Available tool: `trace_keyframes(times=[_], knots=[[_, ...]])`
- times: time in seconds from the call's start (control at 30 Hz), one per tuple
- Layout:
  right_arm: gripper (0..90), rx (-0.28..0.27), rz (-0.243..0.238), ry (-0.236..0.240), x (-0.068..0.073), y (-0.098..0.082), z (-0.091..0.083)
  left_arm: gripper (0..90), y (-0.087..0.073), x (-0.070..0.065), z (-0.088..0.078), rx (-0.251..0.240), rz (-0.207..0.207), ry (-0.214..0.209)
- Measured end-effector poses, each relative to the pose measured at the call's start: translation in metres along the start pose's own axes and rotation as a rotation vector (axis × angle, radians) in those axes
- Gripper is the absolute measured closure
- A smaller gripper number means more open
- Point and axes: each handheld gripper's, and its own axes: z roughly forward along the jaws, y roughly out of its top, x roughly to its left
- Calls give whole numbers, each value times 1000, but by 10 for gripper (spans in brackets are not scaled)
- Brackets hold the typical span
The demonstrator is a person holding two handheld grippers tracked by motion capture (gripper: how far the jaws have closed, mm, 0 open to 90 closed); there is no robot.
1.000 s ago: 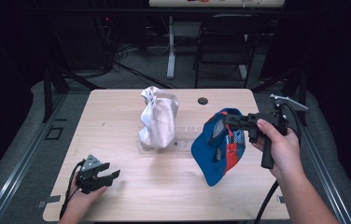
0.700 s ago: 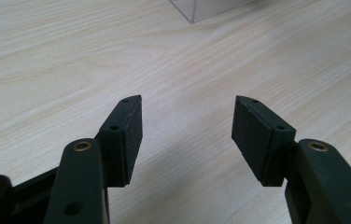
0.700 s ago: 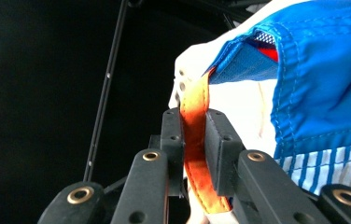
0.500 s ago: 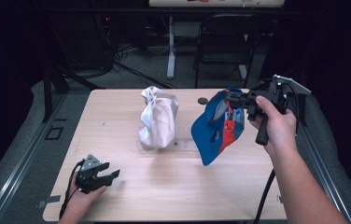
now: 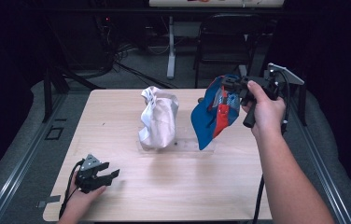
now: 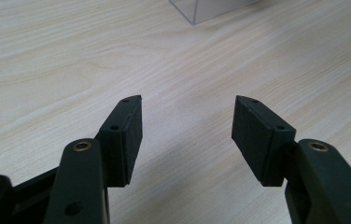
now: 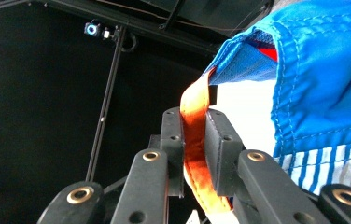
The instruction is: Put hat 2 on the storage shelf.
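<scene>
Right gripper view had the right gripper (image 7: 194, 154) clenched on the orange strap (image 7: 195, 135) of the blue shorts (image 5: 213, 114), which hung in the air just right of the white garment (image 5: 158, 116) on the table (image 5: 178, 196). Left gripper (image 5: 100, 173) rested near the table's front-left corner, well apart from that garment, jaws spread with nothing between.

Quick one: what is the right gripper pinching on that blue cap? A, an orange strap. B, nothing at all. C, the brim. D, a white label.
A: in the right gripper view the right gripper is shut on the orange strap of the blue cap.
</scene>
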Motion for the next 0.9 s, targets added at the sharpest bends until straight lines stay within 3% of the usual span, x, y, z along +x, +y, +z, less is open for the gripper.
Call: trace_keyframes(times=[0.17, 0.5, 0.9], knots=[[789, -13, 11, -33, -5, 5, 8, 436, -1, 1, 0, -12, -6, 2], [789, -32, 22, -74, -16, 9, 5, 436, 0, 0, 0, 0, 1, 2], [788, -2, 16, -74, -20, 2, 20, 436, 0, 1, 0, -3, 0, -2]])
